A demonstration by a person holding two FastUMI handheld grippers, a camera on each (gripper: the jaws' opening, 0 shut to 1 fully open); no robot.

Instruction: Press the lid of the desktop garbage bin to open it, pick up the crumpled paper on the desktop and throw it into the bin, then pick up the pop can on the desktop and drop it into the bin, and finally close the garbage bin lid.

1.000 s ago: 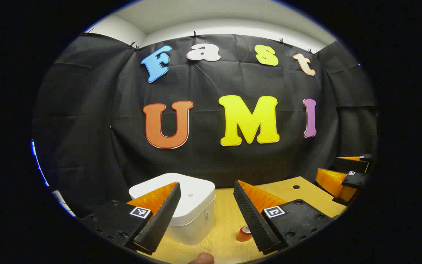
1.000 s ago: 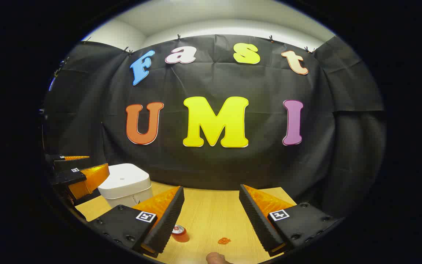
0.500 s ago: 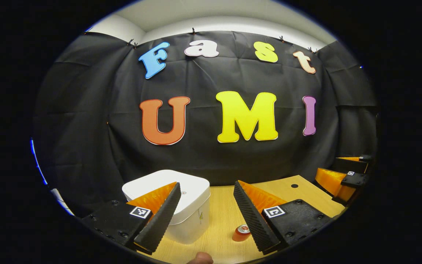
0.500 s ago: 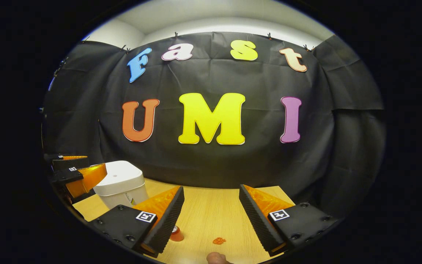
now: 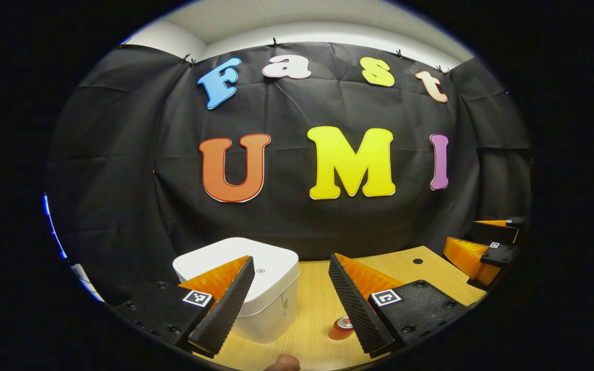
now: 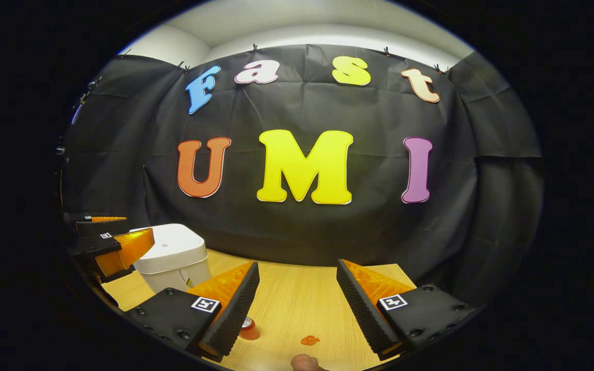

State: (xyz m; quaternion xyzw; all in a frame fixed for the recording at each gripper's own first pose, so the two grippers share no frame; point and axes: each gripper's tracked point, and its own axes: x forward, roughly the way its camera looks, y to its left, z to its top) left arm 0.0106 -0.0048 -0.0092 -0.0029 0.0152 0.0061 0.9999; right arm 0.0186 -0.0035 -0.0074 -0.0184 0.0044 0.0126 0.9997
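Both sets of jaws are wide open, holding nothing. The bin (image 5: 256,288) sits right ahead of the left gripper (image 5: 289,304), lid shut. I'd press straight down on the lid's middle dot.

wooden desktop (image 5: 312,319) | dark round hole (image 5: 417,261) in it | black cloth wall (image 6: 286,232)

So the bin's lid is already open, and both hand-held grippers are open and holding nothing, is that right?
Not quite: the bin lid is shut, flat on top, as the left gripper view shows. The left hand-held gripper and right hand-held gripper are indeed open and holding nothing.
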